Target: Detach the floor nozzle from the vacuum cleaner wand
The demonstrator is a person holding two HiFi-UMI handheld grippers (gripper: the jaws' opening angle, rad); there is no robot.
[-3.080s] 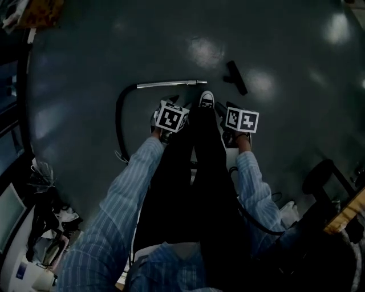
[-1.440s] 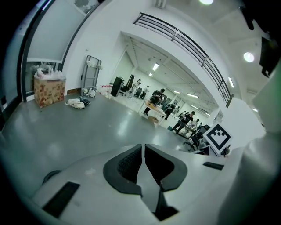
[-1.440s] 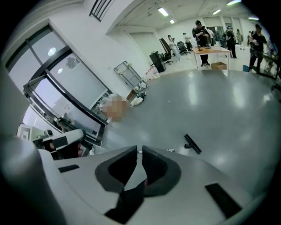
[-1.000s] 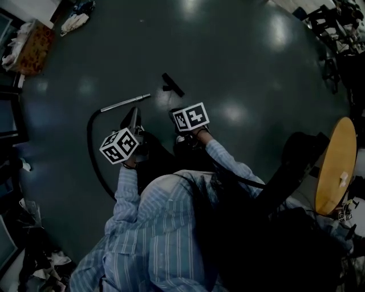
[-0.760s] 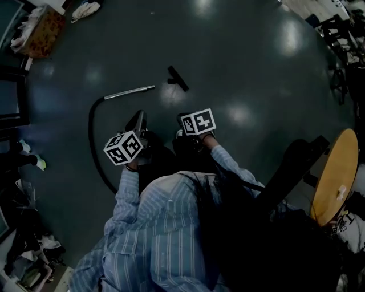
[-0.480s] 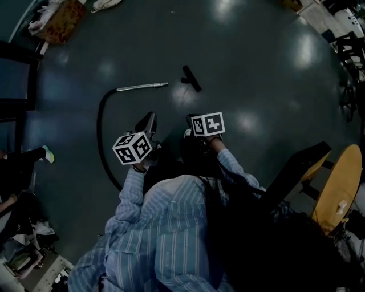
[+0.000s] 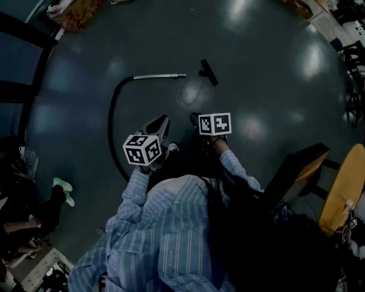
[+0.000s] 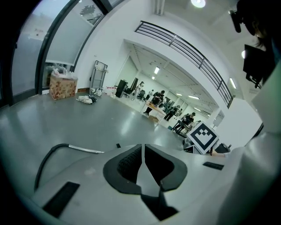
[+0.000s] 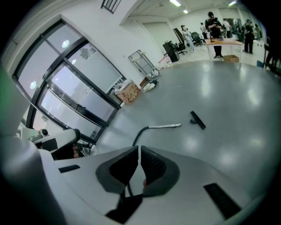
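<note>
— Black plastic is noted on the glossy grey floor [image 7: 268, 51]: is the floor nozzle [image 7: 208, 72] joined to anything?

— No contact is seen. The floor nozzle is laid alone, just at 3 o'clock of the free tip of the silver wand [image 7: 159, 76], and a strip of bare floor is left between the two. The same gap is shown in the right gripper view.

— How is the wand laid?

— It is stretched flat from 9 to 3 o'clock. At its 9 o'clock end a black hose [image 7: 112, 117] is attached, and the hose is curved round toward 7 o'clock, past the left gripper [image 7: 164, 118].

— Where are the grippers held?

— Both are held at 6 o'clock of the wand and nozzle, well apart from them. The left gripper is kept at 9 o'clock of the right gripper [image 7: 195, 117], near it.

— And the jaws?

— On each gripper the pads are brought together, with only a thin slit left, and nothing is clamped between them.

— What else is seen?

— Striped sleeves [image 7: 134, 191] are seen behind the grippers. A round wooden table [image 7: 342, 188] is cut off at 4 o'clock, and a cardboard box [image 7: 77, 8] is set far off at 11 o'clock.
</note>
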